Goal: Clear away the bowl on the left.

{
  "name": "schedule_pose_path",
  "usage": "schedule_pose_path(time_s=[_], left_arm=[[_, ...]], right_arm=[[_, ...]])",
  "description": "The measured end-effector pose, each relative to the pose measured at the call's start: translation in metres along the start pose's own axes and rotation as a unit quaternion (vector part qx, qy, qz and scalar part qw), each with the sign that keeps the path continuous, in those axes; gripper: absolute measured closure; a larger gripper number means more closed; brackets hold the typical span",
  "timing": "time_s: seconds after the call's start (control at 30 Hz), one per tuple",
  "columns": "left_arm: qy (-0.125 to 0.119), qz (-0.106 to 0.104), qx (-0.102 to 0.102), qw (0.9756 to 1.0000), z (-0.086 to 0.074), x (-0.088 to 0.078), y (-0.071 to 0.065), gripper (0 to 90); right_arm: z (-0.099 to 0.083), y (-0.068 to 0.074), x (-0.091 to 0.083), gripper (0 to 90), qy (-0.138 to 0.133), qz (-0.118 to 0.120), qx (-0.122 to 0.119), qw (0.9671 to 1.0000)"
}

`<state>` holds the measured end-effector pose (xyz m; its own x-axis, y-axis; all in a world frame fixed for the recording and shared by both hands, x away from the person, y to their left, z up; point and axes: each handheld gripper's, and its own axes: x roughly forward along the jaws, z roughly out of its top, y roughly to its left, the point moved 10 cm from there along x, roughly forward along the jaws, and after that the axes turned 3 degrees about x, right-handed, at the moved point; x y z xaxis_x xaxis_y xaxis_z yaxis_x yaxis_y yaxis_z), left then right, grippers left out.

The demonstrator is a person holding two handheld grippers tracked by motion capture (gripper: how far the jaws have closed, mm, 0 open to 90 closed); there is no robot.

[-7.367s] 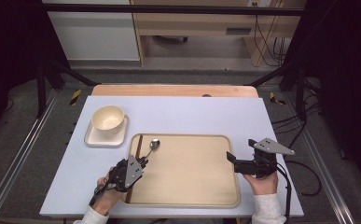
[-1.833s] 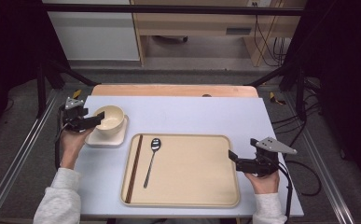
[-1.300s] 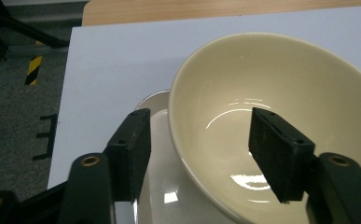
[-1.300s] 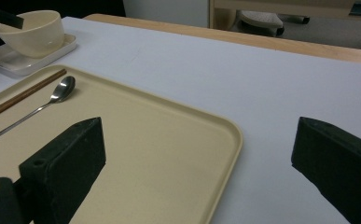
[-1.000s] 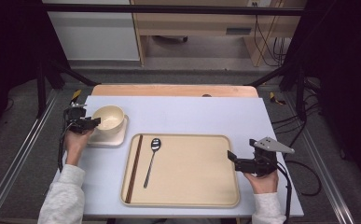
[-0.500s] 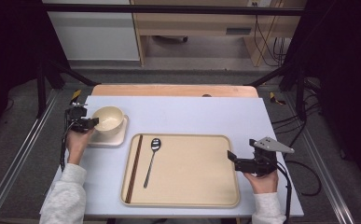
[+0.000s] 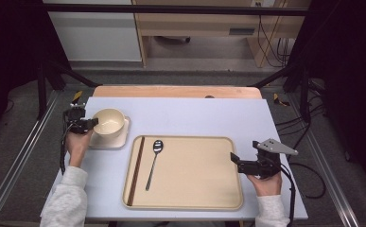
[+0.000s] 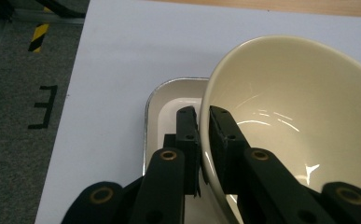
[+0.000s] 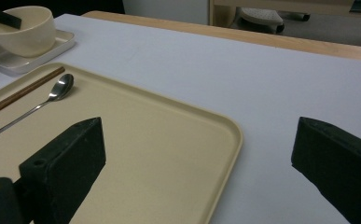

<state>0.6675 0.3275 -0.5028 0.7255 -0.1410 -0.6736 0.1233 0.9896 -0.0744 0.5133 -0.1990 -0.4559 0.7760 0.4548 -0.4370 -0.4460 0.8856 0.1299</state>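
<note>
While jaws just closed, left gripper (image 8: 204, 140) pinching bowl (image 8: 299, 116) rim

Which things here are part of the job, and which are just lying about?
In play: left gripper, its jaws just closed on the rim of the cream bowl; small square dish beneath; tray; spoon; chopsticks; right gripper, open.

Lying about: nothing on the table.

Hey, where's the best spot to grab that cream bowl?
By the rim of the bowl, from its left edge: the wall is thin and upright, so one jaw fits inside and one outside, as the left gripper now pinches it.
</note>
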Motion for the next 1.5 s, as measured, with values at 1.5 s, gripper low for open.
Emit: schedule_pose_path(time_s=[1.5], left_arm=[[-0.166, -0.067, 0.058, 0.9822, 0.019, -0.093, -0.059, 81.7]], right_arm=[[0.001, 0.000, -0.002, 3.4, -0.003, -0.002, -0.001, 1.0000]])
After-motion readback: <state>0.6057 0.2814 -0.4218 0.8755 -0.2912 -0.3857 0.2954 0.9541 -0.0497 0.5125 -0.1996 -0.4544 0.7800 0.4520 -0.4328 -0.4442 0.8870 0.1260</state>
